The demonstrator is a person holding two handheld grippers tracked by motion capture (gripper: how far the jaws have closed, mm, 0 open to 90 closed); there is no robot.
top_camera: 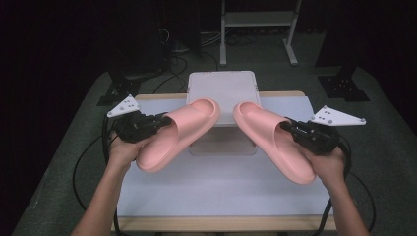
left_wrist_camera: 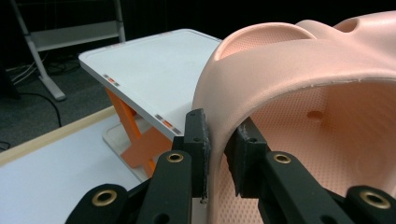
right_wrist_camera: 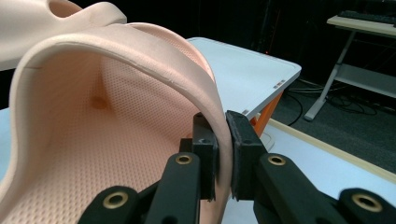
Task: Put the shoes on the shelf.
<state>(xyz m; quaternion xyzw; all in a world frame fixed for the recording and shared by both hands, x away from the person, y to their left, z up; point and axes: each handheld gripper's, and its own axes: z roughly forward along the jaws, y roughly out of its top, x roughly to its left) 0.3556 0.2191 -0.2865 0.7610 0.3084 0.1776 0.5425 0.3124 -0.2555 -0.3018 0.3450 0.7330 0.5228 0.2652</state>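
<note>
Carry step: left gripper point(top_camera: 164, 119) clamps the strap edge of one pink foam slide sandal point(top_camera: 179, 132) at 9 o'clock, right gripper point(top_camera: 286, 125) clamps the other pink sandal point(top_camera: 273, 140) at 3. Both are held above the white worktop point(top_camera: 221, 189). Next, likely set toes on the small white raised stand point(top_camera: 223, 91) at 12, needing both lowered level.

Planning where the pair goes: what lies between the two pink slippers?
In the high view, the white stand lies between left slipper and right slipper.

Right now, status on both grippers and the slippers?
Left gripper shut on left slipper strap. Right gripper shut on right slipper strap. Both lifted, toes near white stand. Nothing blocking.
</note>
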